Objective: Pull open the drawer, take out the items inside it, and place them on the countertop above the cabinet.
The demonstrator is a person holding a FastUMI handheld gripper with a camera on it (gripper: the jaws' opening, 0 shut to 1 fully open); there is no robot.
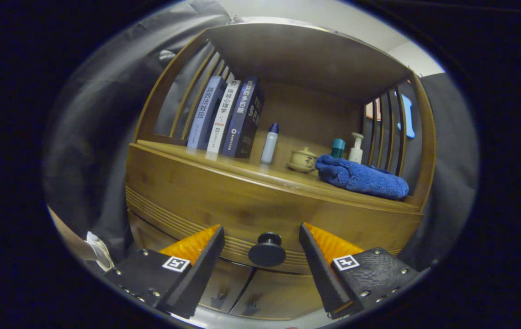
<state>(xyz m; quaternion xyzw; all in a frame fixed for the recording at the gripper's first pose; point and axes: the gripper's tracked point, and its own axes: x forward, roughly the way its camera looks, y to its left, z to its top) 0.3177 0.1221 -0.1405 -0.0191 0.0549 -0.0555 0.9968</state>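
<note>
Wooden cabinet (224, 192) with slatted side rails (196, 96), flat wooden top board (297, 55) overhead, books (226, 119) leaning far left, dark cloth wall (100, 137) draped behind, pale wall strip (416, 57) far right, dim indoor light, glossy grain

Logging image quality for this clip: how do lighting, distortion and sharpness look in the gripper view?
Gripper view: strong fisheye bend bows the countertop; dim light, the cabinet's upper recess shadowed; a faint sheen on the wood under the books; the drawer knob sits sharp between the open gripper fingers.
</note>
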